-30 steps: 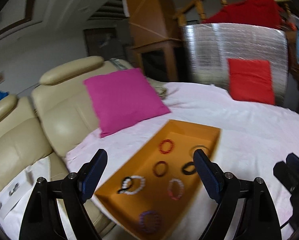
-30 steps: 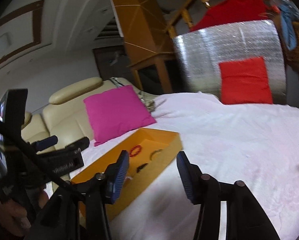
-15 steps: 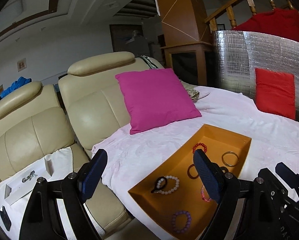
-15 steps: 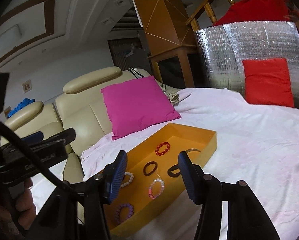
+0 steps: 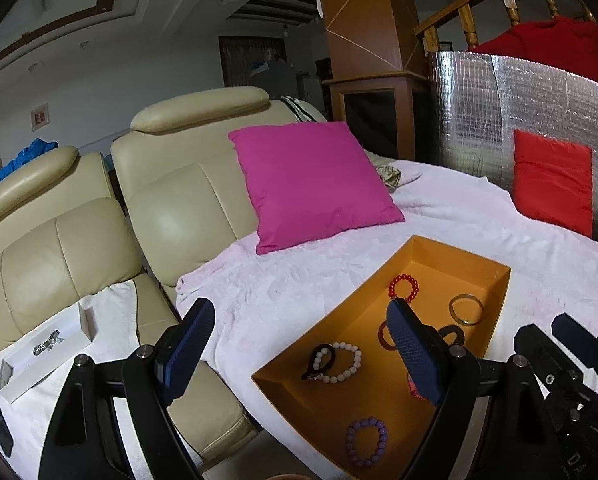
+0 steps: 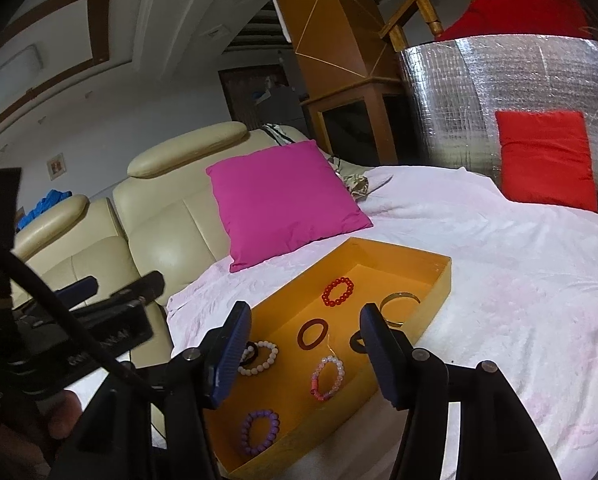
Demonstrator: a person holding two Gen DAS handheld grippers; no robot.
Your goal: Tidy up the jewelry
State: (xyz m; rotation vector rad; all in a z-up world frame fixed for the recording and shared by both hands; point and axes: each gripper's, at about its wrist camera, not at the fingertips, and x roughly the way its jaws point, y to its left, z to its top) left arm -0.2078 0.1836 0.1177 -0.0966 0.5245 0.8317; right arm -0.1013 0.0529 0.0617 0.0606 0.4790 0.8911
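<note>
Right wrist view: orange tray (image 6: 439, 280) sits on a pink blanket (image 6: 519, 300) over a bed, holding the bracelets, all loose and spread apart on the tray floor. Count visible: red bead bracelet (image 6: 337, 291) toward the far end, gold bangle (image 6: 399, 308) near the right wall, dark red ring (image 6: 312, 333) mid-tray, white bead bracelet (image 6: 259, 358) touching a black band at the left, pink-white bead bracelet (image 6: 327, 378) centre, purple bead bracelet (image 6: 259, 432) nearest the camera, 1 more black ring partly hidden behind the right finger. So 7 or 8 pieces, hard to be exact.

Progress: all jewelry seen on the bed lies inside the tray, none on the blanket. That fits either pieces already gathered in, or pieces waiting to be sorted out elsewhere; cannot tell which. Left wrist view shows a white box (image 5: 45, 354) on the sofa seat (image 5: 79, 264) with a metal watch-like item in it, well apart from the tray.

Right gripper (image 6: 305, 354) hovers above the tray's near half, fingers wide apart, nothing between them. Left gripper (image 5: 299, 348) hangs over the tray's left edge and blanket, fingers also wide apart, empty. Pink pillow (image 5: 311, 184) leans on the sofa back behind the tray.
</note>
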